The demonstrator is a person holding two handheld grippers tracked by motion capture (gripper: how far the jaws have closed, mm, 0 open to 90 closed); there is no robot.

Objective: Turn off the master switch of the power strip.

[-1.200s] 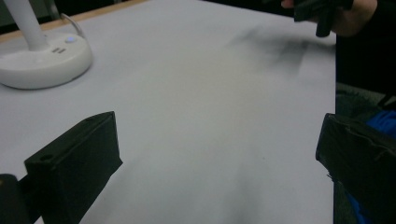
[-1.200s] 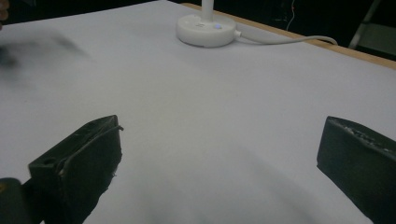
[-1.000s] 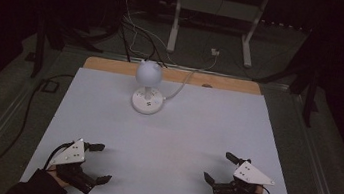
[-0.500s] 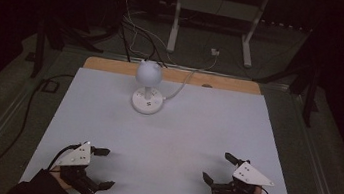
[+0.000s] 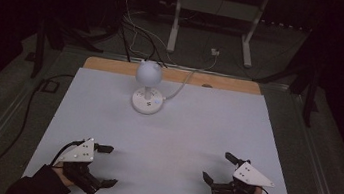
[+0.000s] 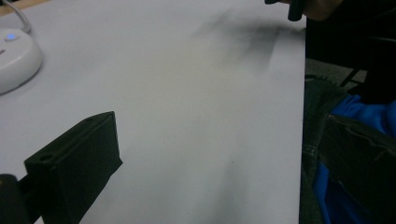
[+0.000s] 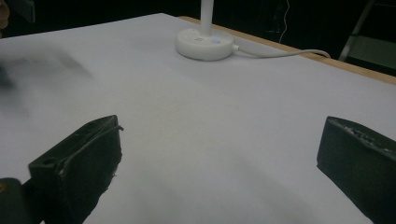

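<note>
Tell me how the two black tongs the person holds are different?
The left tongs sit at the table's near left corner; the right tongs sit at its near right. The left tongs point right, toward the middle; the right tongs point left, toward the middle. Both are black, open, empty, and carry a grey three-cornered plate.

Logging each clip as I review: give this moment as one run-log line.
left gripper: open, empty | right gripper: open, empty | round-headed white desk lamp: far centre of white table, untouched
</note>
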